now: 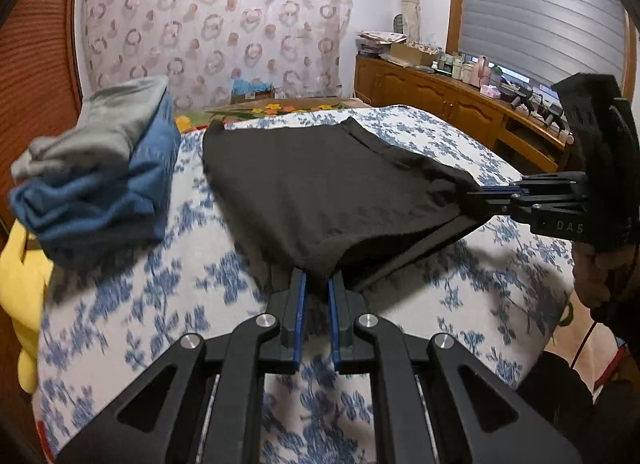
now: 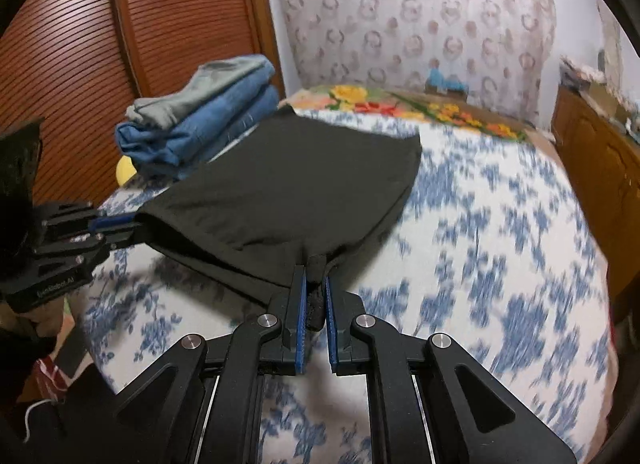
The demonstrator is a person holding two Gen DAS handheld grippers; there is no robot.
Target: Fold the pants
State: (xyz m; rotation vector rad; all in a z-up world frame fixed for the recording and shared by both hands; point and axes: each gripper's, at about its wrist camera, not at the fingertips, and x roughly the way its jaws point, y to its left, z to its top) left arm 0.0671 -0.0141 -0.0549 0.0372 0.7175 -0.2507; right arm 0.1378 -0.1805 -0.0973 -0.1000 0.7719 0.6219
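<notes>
Fingers on both grippers are clamped tight on cloth: the left gripper (image 1: 317, 292) pinches a bunched corner of the black pants (image 1: 320, 183) between its blue pads, nearly closed, and the right gripper (image 2: 316, 284) bites the other near corner the same way, a thick wad of fabric showing in the narrow gap. Between them the near edge of the pants hangs lifted off the blue-flowered bed cover (image 1: 160, 296), while the far part lies flat on the bed, just beside a stack of folded clothes (image 1: 104, 179) with grey on top of blue. My judgement is that the fold is partly made, with layers already doubled under the raised edge. Trouble could come from several sides: if one corner is set down ahead of the other, the edges would land askew; slack between the two grips could bunch into a crease under the top layer; a thin pinch could slip and drop a corner; and drifting toward the stack might nudge it. Both views are blurred by motion, so the exact lie of the lower layer is hard to tell
</notes>
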